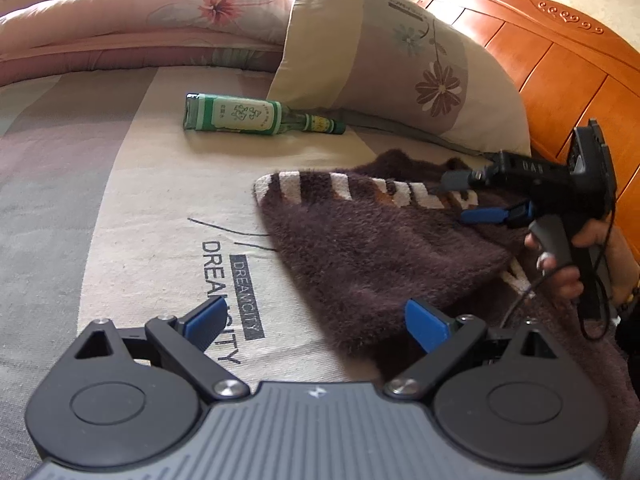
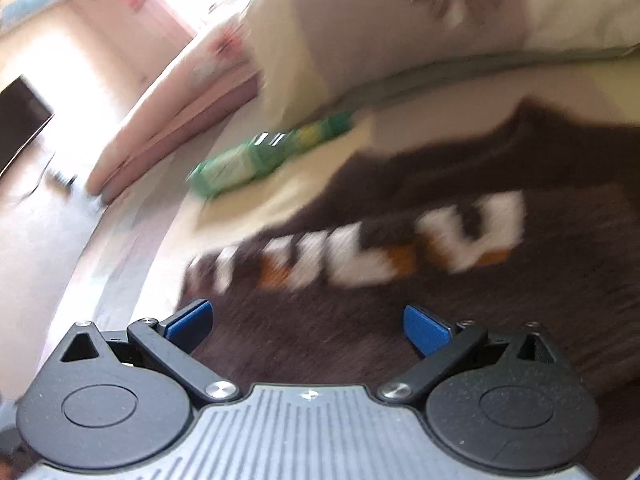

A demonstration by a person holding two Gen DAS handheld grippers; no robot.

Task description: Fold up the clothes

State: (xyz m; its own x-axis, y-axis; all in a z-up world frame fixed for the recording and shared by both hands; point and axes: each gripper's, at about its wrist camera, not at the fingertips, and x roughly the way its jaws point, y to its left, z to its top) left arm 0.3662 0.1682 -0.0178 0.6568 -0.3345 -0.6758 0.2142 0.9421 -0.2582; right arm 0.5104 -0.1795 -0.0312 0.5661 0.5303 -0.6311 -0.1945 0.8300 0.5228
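Claws [image 1: 316, 322] spread over sweater [image 1: 360, 248], bottle [image 1: 256, 116] beyond

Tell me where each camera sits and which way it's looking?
Left wrist: on the left gripper, facing across the bed toward the pillow; shows its open blue fingers, the right gripper and a hand.
Right wrist: on the right gripper, low over the brown sweater; blurred; open fingers.
Shared: sweater, green bottle, pillow.

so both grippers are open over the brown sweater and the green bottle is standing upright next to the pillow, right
Not quite: the green bottle is lying on its side on the bed, not upright, as the left wrist view shows. The rest holds: it is beside the pillow, and the left gripper and right gripper are both open over the brown sweater.
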